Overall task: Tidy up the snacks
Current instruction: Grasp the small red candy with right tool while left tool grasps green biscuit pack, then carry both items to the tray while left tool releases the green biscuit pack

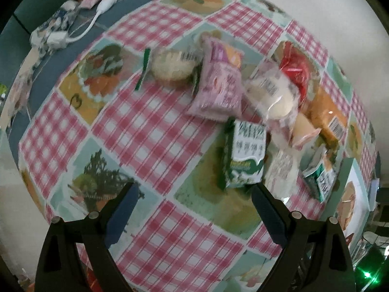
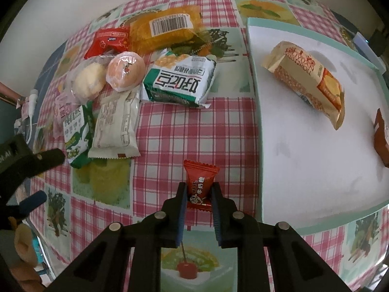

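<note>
My right gripper (image 2: 199, 189) is shut on a small red candy packet (image 2: 199, 185), held above the checked tablecloth just left of the white tray (image 2: 257, 121). The tray holds a beige egg-roll packet (image 2: 308, 82) and a brown packet (image 2: 381, 138) at its right edge. My left gripper (image 1: 194, 194) is open and empty, hovering near a small green-and-white packet (image 1: 245, 155); it also shows in the right wrist view (image 2: 41, 177). A pile of snacks lies left of the tray: a big green-and-white packet (image 2: 180, 82), a white packet (image 2: 116, 126), round buns (image 2: 126, 70), an orange packet (image 2: 165, 29).
A pink packet (image 1: 218, 82) and a clear-wrapped bun (image 1: 172, 65) lie further along the table. A white cable and charger (image 1: 107, 0) sit on the blue surface beyond the cloth. The wall is close behind the table.
</note>
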